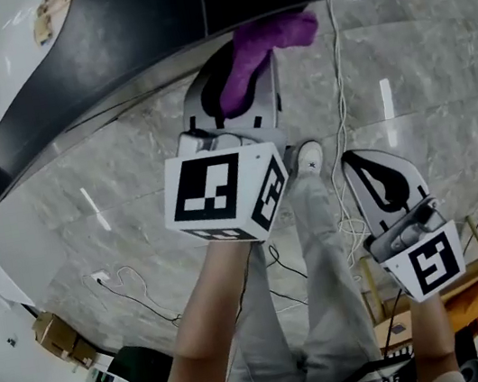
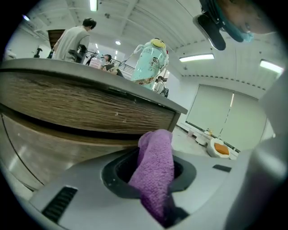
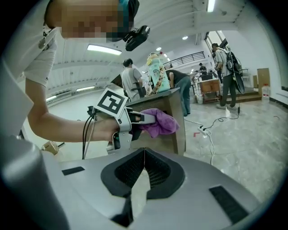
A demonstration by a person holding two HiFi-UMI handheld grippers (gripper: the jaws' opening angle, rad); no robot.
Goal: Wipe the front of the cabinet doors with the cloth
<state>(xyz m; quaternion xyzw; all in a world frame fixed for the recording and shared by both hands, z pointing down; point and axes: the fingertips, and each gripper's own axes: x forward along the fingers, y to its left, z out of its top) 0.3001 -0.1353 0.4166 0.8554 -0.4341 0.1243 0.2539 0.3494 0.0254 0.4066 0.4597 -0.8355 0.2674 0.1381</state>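
Looking steeply down from the head onto cabinet (image 1: 145, 19) and floor (image 1: 418, 62); looking along each jaw pair from close behind; sharing cabinet and cloth (image 1: 263, 39) throughout.

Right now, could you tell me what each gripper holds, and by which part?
The left gripper is shut on the purple cloth, by one bunched end; the right gripper is shut, empty.
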